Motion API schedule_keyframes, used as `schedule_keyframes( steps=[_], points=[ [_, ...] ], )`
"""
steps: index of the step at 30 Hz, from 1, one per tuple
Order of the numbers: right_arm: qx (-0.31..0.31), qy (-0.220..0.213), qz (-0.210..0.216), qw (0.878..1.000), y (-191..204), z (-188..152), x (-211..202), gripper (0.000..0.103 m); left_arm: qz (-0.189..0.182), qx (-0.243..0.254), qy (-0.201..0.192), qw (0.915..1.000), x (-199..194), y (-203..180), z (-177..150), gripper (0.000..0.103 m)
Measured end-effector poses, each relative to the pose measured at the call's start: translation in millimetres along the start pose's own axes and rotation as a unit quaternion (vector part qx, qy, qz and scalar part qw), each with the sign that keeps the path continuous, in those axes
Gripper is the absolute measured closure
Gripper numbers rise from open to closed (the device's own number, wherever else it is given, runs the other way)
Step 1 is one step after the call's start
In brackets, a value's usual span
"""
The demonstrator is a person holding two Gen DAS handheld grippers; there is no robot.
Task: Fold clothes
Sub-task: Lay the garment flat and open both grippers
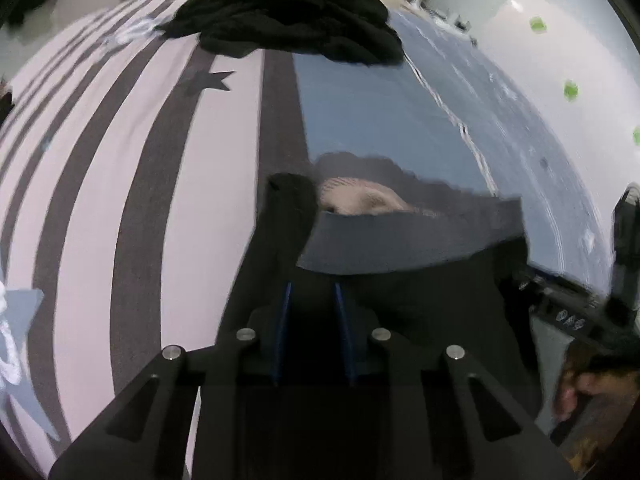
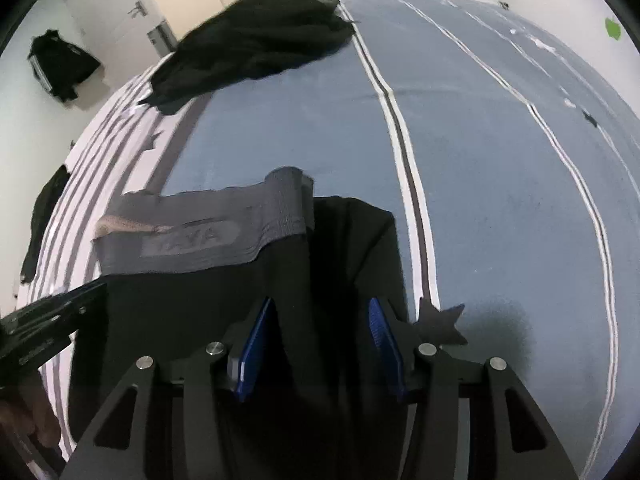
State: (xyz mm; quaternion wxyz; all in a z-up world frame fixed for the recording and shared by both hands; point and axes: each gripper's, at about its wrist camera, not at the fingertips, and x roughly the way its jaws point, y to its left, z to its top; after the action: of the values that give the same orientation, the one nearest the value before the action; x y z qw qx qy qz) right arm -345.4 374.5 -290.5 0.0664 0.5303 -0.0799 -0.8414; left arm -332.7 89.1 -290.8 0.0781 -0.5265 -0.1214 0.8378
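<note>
A pair of black shorts with a grey elastic waistband (image 1: 412, 244) hangs between both grippers above the bed. My left gripper (image 1: 312, 292) is shut on the left side of the shorts; its blue pads (image 1: 286, 320) stand close together with black cloth between them. In the right wrist view the waistband (image 2: 208, 236) spreads across the left, and black cloth (image 2: 320, 320) runs down between the fingers of my right gripper (image 2: 320, 320), whose blue pads (image 2: 256, 352) stand wider apart. The left gripper shows at the left edge (image 2: 48, 328).
A heap of black clothes (image 1: 288, 16) lies at the far end of the bed (image 2: 248, 52). The bedsheet is blue (image 2: 500, 200) on the right and striped white and grey (image 1: 120, 160) on the left. A dark garment (image 2: 60, 64) hangs on the far wall.
</note>
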Motion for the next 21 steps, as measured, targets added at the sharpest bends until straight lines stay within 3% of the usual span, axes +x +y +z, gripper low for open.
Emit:
schedule_keyframes(
  steps=[4, 9, 16, 21],
  points=[
    [0.013, -0.009, 0.018, 1.0, -11.5, 5.4, -0.8, 0.057, -0.042, -0.044, -0.009, 0.9981, -15.0, 18.5, -0.2, 0.071],
    [0.034, -0.032, 0.025, 0.999, -24.4, 9.0, -23.0, 0.055, -0.041, -0.05, -0.046, 0.9968, -37.6, 23.9, 2.8, 0.063],
    [0.046, -0.031, -0.007, 0.998, -34.1, 16.9, -22.1, 0.055, -0.031, -0.044, -0.024, 0.9983, -14.7, 28.3, 24.2, 0.059],
    [0.019, -0.05, 0.023, 0.998, -17.0, 22.5, -30.1, 0.055, -0.045, -0.009, 0.004, 0.9989, 10.4, 10.1, 30.2, 0.059]
  ],
)
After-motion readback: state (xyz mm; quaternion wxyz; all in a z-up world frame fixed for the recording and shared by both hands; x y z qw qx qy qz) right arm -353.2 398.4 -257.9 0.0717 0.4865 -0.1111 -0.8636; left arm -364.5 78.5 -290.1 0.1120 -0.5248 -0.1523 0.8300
